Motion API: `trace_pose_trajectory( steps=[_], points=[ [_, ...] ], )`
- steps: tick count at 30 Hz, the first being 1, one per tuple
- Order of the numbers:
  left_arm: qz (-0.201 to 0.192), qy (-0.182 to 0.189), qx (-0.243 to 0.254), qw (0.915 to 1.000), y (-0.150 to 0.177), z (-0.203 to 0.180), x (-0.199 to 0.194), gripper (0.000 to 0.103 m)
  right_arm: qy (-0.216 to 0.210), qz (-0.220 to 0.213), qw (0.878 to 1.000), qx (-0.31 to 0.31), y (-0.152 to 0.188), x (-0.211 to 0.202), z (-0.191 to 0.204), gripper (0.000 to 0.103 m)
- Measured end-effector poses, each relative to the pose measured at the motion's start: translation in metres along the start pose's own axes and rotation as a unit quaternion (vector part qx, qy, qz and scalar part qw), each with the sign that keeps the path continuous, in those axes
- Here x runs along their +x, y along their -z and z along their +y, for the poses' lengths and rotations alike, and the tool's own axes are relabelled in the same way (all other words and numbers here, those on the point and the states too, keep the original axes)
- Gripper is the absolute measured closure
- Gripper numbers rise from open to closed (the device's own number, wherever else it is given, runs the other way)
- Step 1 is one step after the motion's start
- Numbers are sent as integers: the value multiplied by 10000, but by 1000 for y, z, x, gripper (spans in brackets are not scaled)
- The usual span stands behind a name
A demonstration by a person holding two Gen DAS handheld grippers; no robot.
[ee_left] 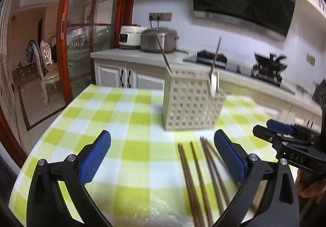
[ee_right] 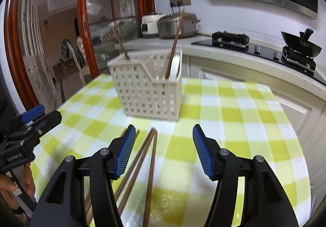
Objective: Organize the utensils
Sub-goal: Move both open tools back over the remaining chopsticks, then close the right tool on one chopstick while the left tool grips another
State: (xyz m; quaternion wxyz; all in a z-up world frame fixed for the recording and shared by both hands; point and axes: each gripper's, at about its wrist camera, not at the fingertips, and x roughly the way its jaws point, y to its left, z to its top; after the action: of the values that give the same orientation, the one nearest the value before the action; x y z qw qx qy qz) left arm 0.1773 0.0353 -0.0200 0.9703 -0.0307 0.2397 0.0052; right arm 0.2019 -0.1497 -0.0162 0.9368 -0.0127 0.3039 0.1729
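A white perforated utensil basket (ee_left: 191, 102) (ee_right: 148, 92) stands on the green-checked tablecloth. It holds two brown chopsticks (ee_right: 174, 43) leaning apart and a white spoon (ee_left: 213, 82) (ee_right: 175, 68). Several brown chopsticks (ee_left: 195, 178) (ee_right: 142, 166) lie loose on the cloth in front of the basket. My left gripper (ee_left: 163, 155) is open and empty, above the cloth with the loose chopsticks between its fingers near the right one. My right gripper (ee_right: 164, 149) is open and empty, with the chopsticks between its fingers near the left one. Each gripper shows at the other view's edge.
The table (ee_right: 254, 125) is round with its edge near on the left and right. Behind it run a kitchen counter (ee_right: 234, 52) with two rice cookers (ee_left: 150, 38), a hob and a wok (ee_right: 301, 43). A glass sliding door (ee_left: 85, 43) stands at the left.
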Motion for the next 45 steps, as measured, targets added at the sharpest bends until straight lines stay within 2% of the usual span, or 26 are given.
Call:
trace_pose_trajectory(
  steps=[5,8,13,19,26,33,39,42,45],
  points=[
    [247,-74,115,9996,15,3,12,5,69,269,9994,-185,16,16,3,47],
    [382,-115,50,9992,21,10,19,5,14,574,9980,-263,25,31,6,47],
    [567,-136,-32,9983,30,18,29,5,-74,940,9948,-373,35,49,13,61],
    [631,-256,184,9975,33,17,33,5,-51,1309,9906,-398,36,69,16,77],
    [675,-241,337,9969,35,16,33,5,97,1568,9859,-572,32,91,25,85],
    [771,-199,429,9959,37,15,36,5,169,1610,9846,-655,25,106,30,87],
    [927,-186,515,9942,42,9,42,5,149,1594,9846,-696,23,109,32,96],
    [1031,-139,546,9931,41,7,47,10,149,1543,9862,-589,25,106,28,97],
    [1230,-123,544,9908,40,5,59,20,130,1482,9879,-438,27,99,20,97]
  ],
)
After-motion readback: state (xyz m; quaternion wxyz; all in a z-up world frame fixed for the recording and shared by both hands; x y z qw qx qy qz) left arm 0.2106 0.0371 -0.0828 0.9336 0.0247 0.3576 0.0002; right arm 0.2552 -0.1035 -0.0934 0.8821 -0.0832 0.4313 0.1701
